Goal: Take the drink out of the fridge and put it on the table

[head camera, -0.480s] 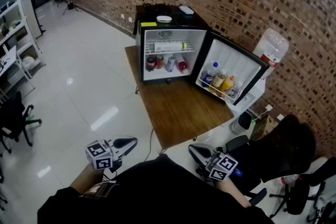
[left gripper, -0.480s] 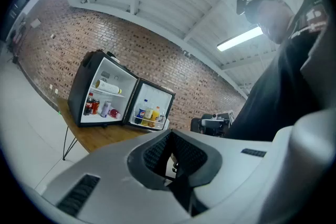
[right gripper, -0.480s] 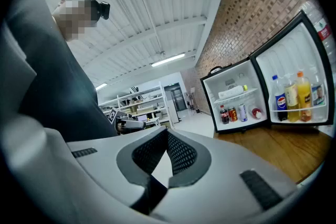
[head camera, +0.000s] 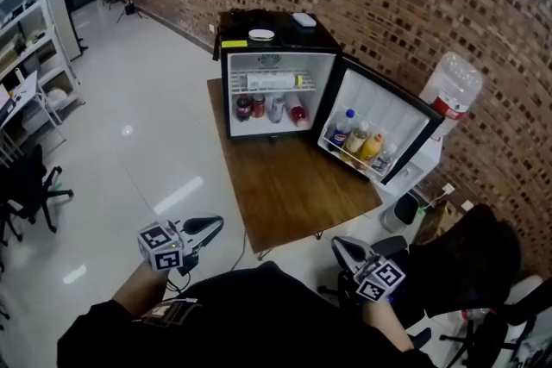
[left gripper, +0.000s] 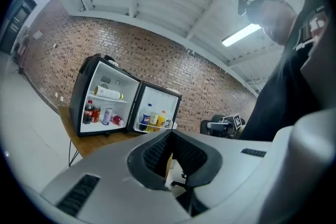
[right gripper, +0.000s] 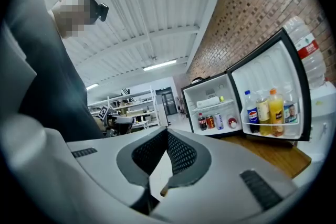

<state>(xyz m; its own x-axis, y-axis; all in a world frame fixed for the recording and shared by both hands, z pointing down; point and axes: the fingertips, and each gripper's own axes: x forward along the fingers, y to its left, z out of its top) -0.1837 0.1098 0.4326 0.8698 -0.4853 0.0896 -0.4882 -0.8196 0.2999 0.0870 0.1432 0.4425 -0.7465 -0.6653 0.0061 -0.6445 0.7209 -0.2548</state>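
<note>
The small black fridge (head camera: 231, 90) stands open on the low wooden table (head camera: 289, 185). A white bottle (head camera: 272, 81) lies on its upper shelf. A cola bottle and cans (head camera: 259, 106) stand on the shelf below. The open door (head camera: 405, 129) holds a blue-capped cola bottle (head camera: 343, 127) and yellow and orange drinks (head camera: 371, 144). My left gripper (head camera: 211, 226) hangs near the table's near left corner, shut and empty. My right gripper (head camera: 339, 244) is just off the near right corner, also shut and empty. Both gripper views look at the fridge (left gripper: 105, 102) (right gripper: 212, 107) from a distance.
A water dispenser with a large bottle (head camera: 453, 86) stands right of the fridge door. A black office chair (head camera: 470, 254) is at my right. Shelving (head camera: 26, 39) and another chair (head camera: 21, 185) are far left. A white bowl (head camera: 261, 34) sits on top of the fridge. A brick wall runs behind.
The head view has shifted a little. My right gripper has drifted slightly to the right. Both grippers stay shut and the fridge's contents are unmoved.
</note>
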